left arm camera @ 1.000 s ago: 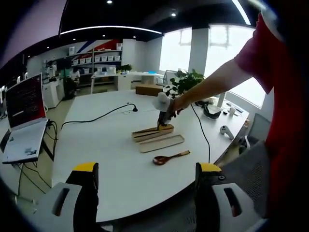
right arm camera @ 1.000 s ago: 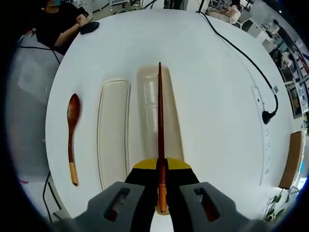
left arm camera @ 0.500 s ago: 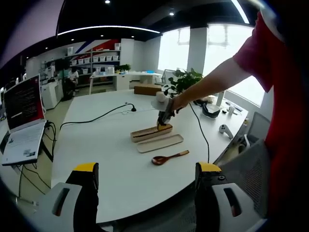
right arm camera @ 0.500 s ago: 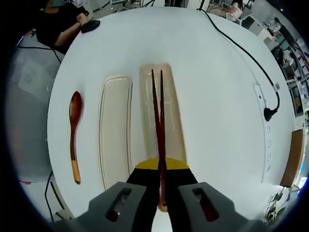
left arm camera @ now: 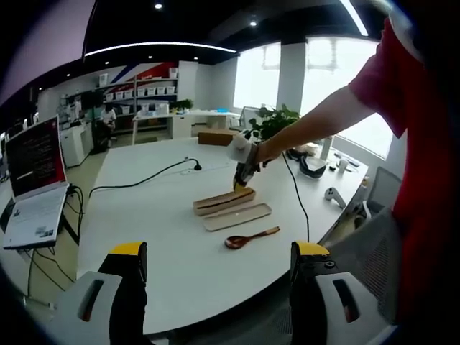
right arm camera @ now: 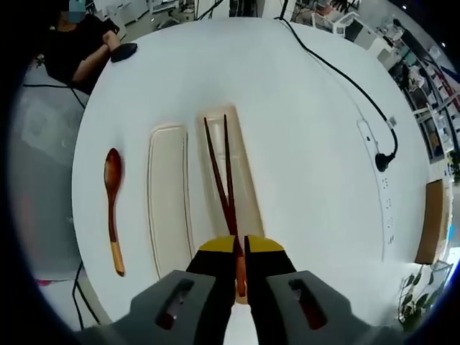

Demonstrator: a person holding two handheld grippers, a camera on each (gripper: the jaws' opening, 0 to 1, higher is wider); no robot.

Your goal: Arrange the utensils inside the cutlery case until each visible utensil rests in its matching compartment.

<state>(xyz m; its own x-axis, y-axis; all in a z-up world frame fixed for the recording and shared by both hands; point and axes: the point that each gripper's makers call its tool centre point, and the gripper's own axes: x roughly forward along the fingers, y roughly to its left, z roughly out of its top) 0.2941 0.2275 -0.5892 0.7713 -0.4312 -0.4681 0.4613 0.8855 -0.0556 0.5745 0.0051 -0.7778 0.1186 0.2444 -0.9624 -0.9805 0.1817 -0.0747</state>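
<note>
In the right gripper view, my right gripper (right arm camera: pixel 241 251) is shut on the thick ends of a pair of dark red chopsticks (right arm camera: pixel 218 169). Their tips spread apart inside the long wooden case tray (right arm camera: pixel 244 187). The case's lid (right arm camera: pixel 167 201) lies beside the tray on its left. Further left, a wooden spoon (right arm camera: pixel 112 208) rests on the white table. In the left gripper view, my left gripper (left arm camera: pixel 219 287) stands open and apart, well short of the tray (left arm camera: pixel 215 202), lid (left arm camera: pixel 237 216) and spoon (left arm camera: pixel 250 238). A gloved hand holds the right gripper (left arm camera: pixel 241 176) at the tray's end.
A black cable (right arm camera: pixel 338 79) runs across the round white table (right arm camera: pixel 309 215) to a plug. A dark mouse (right arm camera: pixel 123 51) and a seated person's arm are at the far rim. A laptop (left arm camera: pixel 32 180) stands left of the table, a plant (left arm camera: pixel 277 122) and headphones (left arm camera: pixel 315 164) beyond it.
The chopsticks, one straight line a second ago, have splayed into a V with their tips in the tray. The right view has drawn back a little. The left gripper has stayed put.
</note>
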